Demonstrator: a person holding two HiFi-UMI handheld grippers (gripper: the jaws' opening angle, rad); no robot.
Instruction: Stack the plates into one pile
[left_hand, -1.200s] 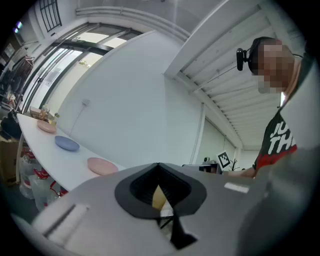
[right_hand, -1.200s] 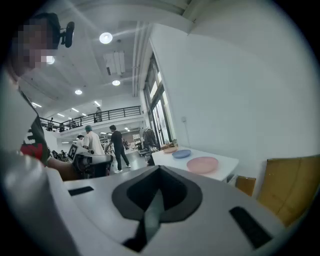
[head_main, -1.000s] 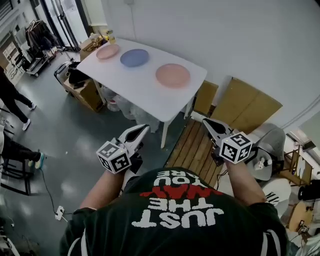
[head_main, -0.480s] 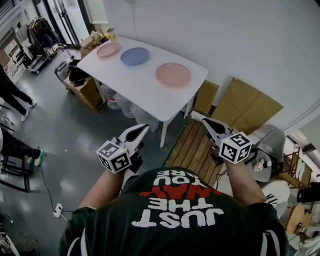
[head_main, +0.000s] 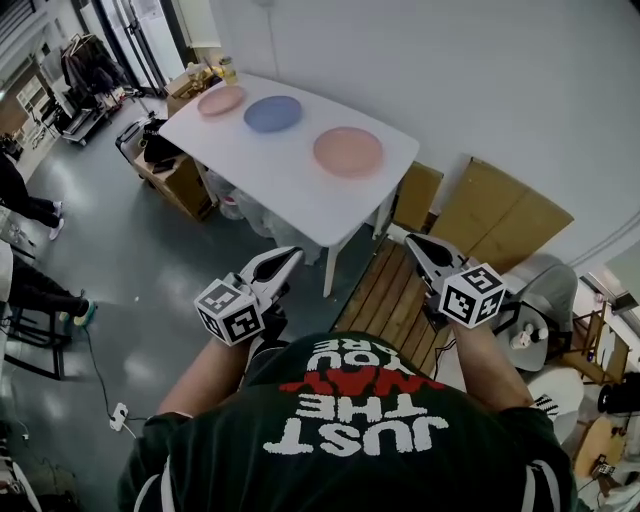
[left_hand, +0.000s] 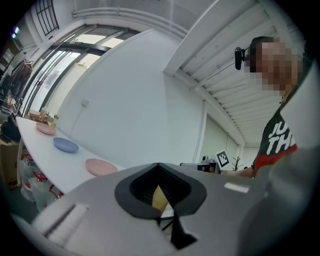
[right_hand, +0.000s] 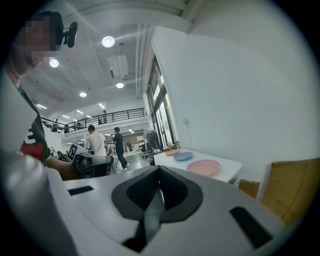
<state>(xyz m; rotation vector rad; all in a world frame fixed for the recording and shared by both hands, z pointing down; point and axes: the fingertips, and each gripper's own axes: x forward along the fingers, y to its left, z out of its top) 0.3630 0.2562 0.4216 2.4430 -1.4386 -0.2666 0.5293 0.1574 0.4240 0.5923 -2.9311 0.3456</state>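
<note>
Head view, looking steeply down: a white table (head_main: 290, 185) stands well ahead of the person and carries three separate plates in a row. The near pink plate (head_main: 348, 152) comes first, then the blue plate (head_main: 273, 113), then the far pink plate (head_main: 221, 99). The left gripper (head_main: 288, 258) and right gripper (head_main: 413, 243) are held out in front of the person's body, well apart from the table. Each has its fingers pressed together on nothing. Over the last second almost nothing has changed and both grippers have kept their place, so stacking appears not yet begun.
</note>
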